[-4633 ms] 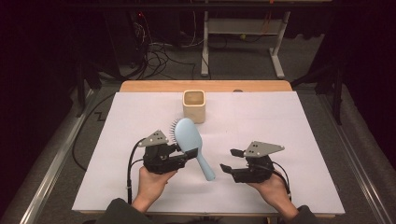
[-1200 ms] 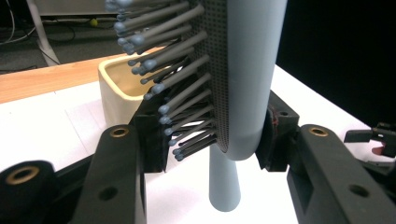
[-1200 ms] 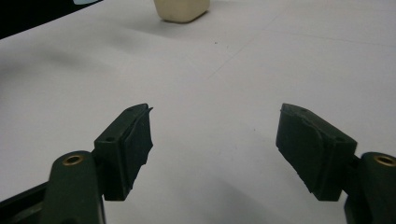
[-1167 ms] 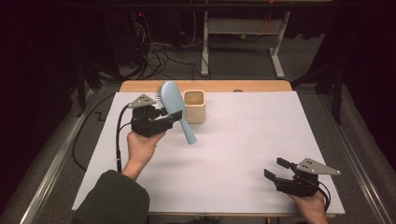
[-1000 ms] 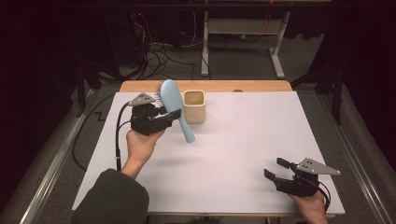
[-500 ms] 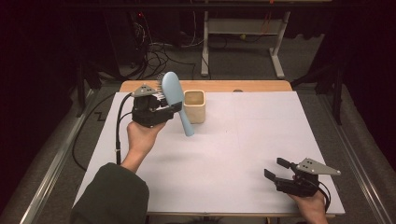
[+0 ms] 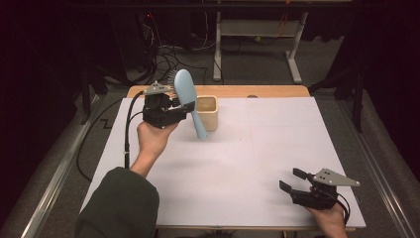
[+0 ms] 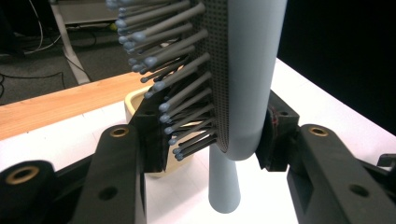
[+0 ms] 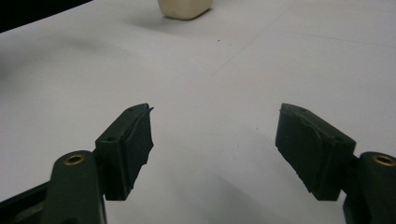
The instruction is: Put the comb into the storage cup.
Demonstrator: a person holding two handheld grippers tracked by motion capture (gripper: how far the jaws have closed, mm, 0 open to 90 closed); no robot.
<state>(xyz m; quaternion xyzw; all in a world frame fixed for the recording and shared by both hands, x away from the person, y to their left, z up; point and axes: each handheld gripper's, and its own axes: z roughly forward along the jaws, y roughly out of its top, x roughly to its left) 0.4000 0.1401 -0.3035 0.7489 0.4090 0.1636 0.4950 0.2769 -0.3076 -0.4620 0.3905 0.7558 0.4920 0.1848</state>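
A light blue hairbrush is held above the table's back left, head up, handle slanting down to the right. My left gripper is shut on the lower part of its head. In the left gripper view the pads clamp the hairbrush across its bristles and back, with the handle hanging below. A beige cup stands just right of the handle; the cup peeks out behind the bristles. My right gripper rests at the table's front right, open, nothing between its jaws, and my right gripper faces the far cup.
A white sheet covers the table, with a strip of bare wood along the back edge. A metal rail runs along the floor at the left, and cables and a white frame lie beyond the table.
My left hand has lifted the hairbrush a little and carried it right toward the cup, standing it more upright. The right gripper has stayed put over the last second.
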